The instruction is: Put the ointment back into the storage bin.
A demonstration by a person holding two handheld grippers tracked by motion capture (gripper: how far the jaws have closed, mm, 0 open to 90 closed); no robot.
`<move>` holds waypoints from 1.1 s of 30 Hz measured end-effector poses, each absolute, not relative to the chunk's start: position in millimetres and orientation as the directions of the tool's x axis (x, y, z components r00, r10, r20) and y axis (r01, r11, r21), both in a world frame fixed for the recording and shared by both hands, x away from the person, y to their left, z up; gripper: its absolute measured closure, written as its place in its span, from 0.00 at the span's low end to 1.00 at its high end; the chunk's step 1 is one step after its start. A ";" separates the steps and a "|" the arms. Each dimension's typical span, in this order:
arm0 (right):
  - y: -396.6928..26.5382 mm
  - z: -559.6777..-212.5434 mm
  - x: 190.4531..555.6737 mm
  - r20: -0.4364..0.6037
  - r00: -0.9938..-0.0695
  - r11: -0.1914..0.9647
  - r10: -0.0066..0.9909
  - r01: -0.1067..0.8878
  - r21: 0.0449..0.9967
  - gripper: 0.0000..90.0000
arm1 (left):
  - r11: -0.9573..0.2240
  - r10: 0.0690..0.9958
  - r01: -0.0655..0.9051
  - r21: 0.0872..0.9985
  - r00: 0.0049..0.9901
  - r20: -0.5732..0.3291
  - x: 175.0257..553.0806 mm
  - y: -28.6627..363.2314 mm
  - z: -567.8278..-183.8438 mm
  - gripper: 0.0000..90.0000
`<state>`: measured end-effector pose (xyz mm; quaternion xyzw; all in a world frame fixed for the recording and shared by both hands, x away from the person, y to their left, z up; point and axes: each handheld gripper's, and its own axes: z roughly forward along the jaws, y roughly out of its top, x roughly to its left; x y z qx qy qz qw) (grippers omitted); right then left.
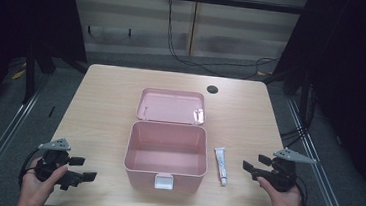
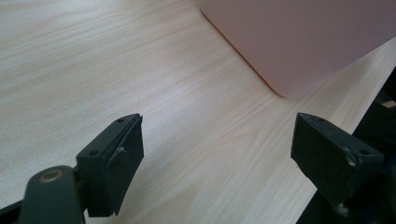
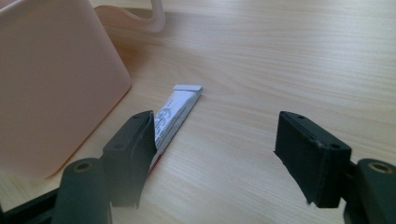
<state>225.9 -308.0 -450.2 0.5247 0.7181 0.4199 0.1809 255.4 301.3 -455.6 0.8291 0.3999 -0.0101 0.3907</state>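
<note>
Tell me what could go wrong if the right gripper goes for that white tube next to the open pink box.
The small white tube lies flat on the wooden table, so the open right gripper may scrape the wood or slip off it. It also lies close beside the pink plastic box, so a jaw could bump the box wall and shift it. The left gripper is open and away from the box, so nothing steadies it.

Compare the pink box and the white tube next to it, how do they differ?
The pink box is large, deep and stands open and empty with its lid back; the white tube is small, slim and lies flat. The box is plain pink; the tube is white with print. Both rest on the table, untouched by either gripper.
</note>
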 end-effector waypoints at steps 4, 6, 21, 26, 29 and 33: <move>-308.7 -450.4 227.5 0.185 -0.396 0.122 0.900 0.634 0.764 0.29 | -0.378 0.658 0.670 0.639 0.680 -0.324 256.1 301.1 -455.7 0.19; -306.3 -446.3 228.7 0.174 -0.415 0.148 0.893 0.636 0.757 0.29 | -0.373 0.657 0.673 0.638 0.677 -0.330 256.6 301.7 -455.7 0.19; -302.1 -436.8 237.8 0.234 -0.435 0.175 0.869 0.714 0.678 0.31 | -0.376 0.660 0.674 0.636 0.677 -0.326 256.0 301.1 -456.1 0.19; -296.0 -434.3 240.1 0.238 -0.454 0.200 0.859 0.725 0.659 0.30 | -0.377 0.659 0.674 0.636 0.677 -0.327 256.0 301.2 -456.2 0.19; -292.6 -431.4 243.3 0.240 -0.457 0.206 0.857 0.730 0.652 0.30 | -0.376 0.660 0.675 0.635 0.676 -0.328 256.0 301.1 -456.4 0.19; -287.7 -426.5 248.0 0.259 -0.470 0.227 0.844 0.750 0.622 0.36 | -0.375 0.659 0.676 0.634 0.675 -0.330 256.2 301.2 -456.5 0.19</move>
